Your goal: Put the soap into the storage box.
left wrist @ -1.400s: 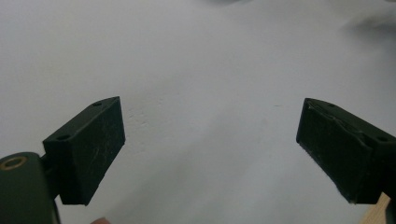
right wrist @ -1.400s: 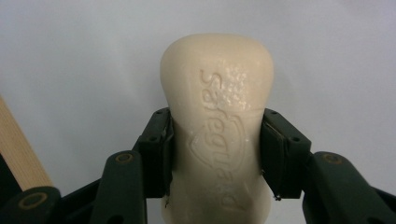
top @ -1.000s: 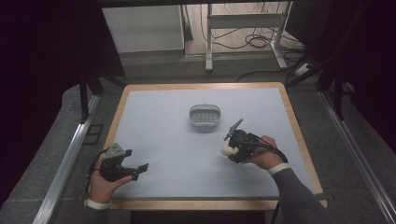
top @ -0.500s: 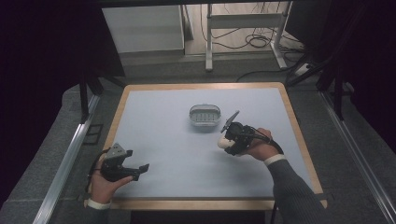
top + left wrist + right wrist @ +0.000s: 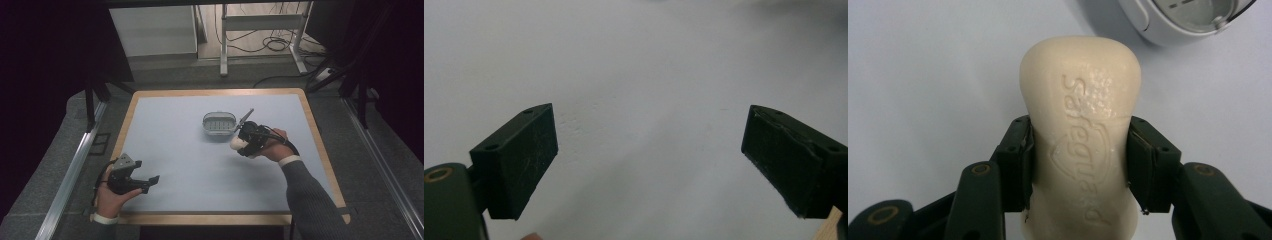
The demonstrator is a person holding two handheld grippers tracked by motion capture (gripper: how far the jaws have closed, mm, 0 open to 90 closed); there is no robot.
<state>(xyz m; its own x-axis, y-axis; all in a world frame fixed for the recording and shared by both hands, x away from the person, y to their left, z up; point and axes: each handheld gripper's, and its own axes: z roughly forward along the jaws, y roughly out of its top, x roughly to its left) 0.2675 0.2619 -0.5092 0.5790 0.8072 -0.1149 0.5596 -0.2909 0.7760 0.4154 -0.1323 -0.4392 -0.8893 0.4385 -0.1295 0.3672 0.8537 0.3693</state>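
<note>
Soap bar (image 5: 1080,145) is pinched at its waist in my right gripper (image 5: 245,141), just beside the soap dish (image 5: 219,125), so I'd lower it flat into the tray before easing off, left gripper (image 5: 134,176) idle with jaws wide.

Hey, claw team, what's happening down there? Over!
Right claw shut on soap bar, beside soap dish. Left claw open, holding nothing. Nothing blocking.

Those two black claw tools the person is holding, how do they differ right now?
The right gripper is shut on a cream soap bar; the left gripper is open and holds nothing. The right sits beside the soap dish; the left is near the table's front edge. Both have black jaws.
</note>
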